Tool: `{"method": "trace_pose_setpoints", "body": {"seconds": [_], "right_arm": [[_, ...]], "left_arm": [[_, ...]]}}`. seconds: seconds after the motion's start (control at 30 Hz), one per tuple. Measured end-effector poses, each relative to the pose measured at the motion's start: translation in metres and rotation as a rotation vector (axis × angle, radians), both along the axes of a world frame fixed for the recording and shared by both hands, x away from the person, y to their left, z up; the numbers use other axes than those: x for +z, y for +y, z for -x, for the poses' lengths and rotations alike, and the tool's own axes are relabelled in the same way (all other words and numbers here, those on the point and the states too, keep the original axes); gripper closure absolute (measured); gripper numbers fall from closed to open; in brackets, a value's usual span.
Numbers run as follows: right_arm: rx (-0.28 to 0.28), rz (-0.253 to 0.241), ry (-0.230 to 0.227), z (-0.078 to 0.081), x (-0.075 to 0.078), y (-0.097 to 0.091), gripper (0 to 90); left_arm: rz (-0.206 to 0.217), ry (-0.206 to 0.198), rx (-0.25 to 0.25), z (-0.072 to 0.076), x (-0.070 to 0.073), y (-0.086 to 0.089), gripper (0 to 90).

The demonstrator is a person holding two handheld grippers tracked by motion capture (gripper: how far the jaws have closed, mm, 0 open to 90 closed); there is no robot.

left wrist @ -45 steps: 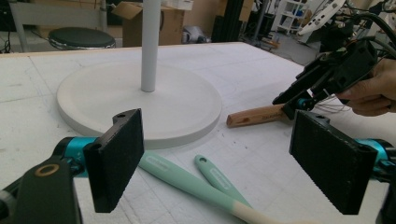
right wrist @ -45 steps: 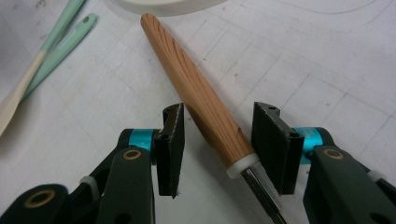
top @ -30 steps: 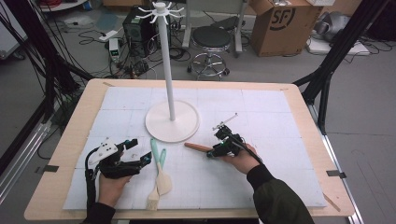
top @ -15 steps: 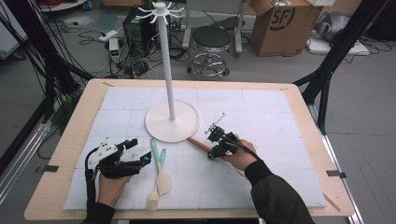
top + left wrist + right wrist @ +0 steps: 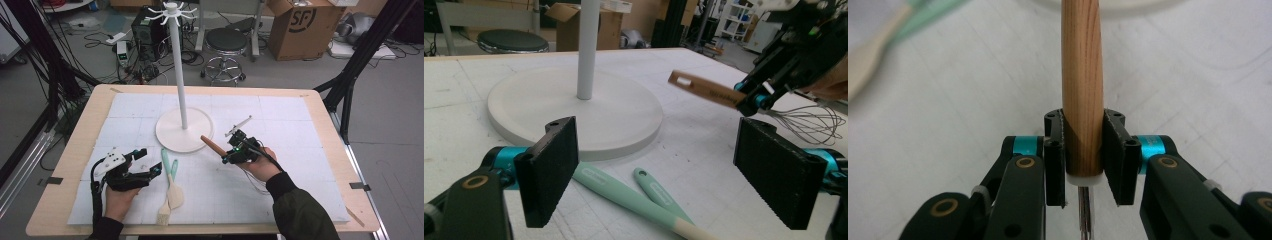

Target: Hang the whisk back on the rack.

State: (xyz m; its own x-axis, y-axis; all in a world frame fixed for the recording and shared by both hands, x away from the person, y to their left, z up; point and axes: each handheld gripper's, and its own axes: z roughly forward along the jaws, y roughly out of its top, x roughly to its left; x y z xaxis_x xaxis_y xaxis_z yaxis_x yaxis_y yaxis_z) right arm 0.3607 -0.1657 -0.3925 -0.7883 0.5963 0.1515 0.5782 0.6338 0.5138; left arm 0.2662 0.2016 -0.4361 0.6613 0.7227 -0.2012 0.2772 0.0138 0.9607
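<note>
My right gripper (image 5: 227,156) is shut on the wooden handle of a whisk (image 5: 212,145), just right of the white stand's round base (image 5: 172,137). Its jaws have just been closing on that handle. In the right gripper view both pads clamp the handle (image 5: 1082,75) near its lower end. The handle (image 5: 706,90) slants up off the mat, with the wires (image 5: 809,120) trailing behind. My left gripper (image 5: 147,161) rests at the front left, open, nothing between its pads (image 5: 551,170). Two mint-handled utensils (image 5: 170,185) lie just right of it.
The stand's tall white pole (image 5: 176,65) rises from the base to a crown of hooks. A white gridded mat (image 5: 300,150) covers the wooden table (image 5: 75,150). Behind the table are a stool, a cardboard box and cables on the floor.
The right gripper's jaws have closed on the whisk handle and raised its free end off the mat, shifting slightly left. The left gripper has not moved.
</note>
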Motion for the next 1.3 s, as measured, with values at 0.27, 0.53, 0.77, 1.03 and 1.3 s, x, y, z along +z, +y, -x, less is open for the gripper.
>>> {"method": "trace_pose_setpoints", "body": {"seconds": [0.27, 0.53, 0.77, 1.03, 1.3], "right_arm": [[0.045, -0.072, -0.058, 0.006, 0.005, -0.002, 73.6], [0.035, -0.16, -0.058, 0.004, 0.01, -0.006, 73.6], [0.005, -0.382, -0.067, 0.001, 0.02, -0.016, 73.6], [-0.029, -0.578, -0.11, 0.0, 0.033, -0.02, 73.6], [-0.003, -0.635, -0.114, -0.007, 0.047, -0.009, 73.6]], "left_arm": [[0.003, -0.001, 0.003, 0.0, 0.0, 0.0, 18.9], [0.005, -0.003, 0.004, 0.0, 0.0, 0.0, 18.9], [0.005, -0.002, 0.003, 0.0, 0.0, 0.0, 18.9], [0.005, -0.002, 0.005, 0.0, 0.0, 0.0, 18.9], [0.007, 0.0, 0.005, 0.0, 0.0, 0.0, 19.0]]}}
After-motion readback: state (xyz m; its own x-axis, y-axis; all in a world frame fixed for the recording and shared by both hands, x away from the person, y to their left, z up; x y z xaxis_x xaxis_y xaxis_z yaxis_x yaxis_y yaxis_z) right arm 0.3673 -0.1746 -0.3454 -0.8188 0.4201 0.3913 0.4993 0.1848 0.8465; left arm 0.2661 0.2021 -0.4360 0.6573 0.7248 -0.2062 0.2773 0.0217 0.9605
